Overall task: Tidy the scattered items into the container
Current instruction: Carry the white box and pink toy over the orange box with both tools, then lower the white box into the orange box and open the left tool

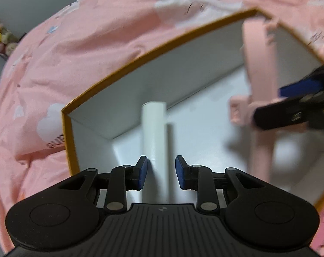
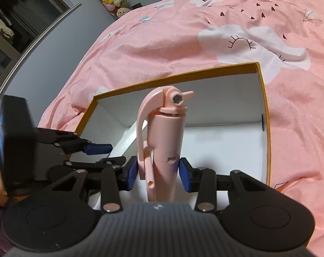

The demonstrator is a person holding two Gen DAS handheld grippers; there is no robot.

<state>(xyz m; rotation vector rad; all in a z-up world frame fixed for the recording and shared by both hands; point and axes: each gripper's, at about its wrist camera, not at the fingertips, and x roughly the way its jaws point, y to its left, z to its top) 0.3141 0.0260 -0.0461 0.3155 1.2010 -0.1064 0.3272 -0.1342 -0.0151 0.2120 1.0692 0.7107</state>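
Right wrist view: right jaws grip a pink holder [image 2: 166,141] over the box [image 2: 265,128]; left jaws loosely straddle a white tube [image 1: 154,141]

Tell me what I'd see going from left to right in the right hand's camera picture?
Left gripper → pink selfie stick held in the right gripper → box's right wall → pink bedsheet.

White tube [image 1: 154,150] btwn jaws, inside box [image 1: 157,49].
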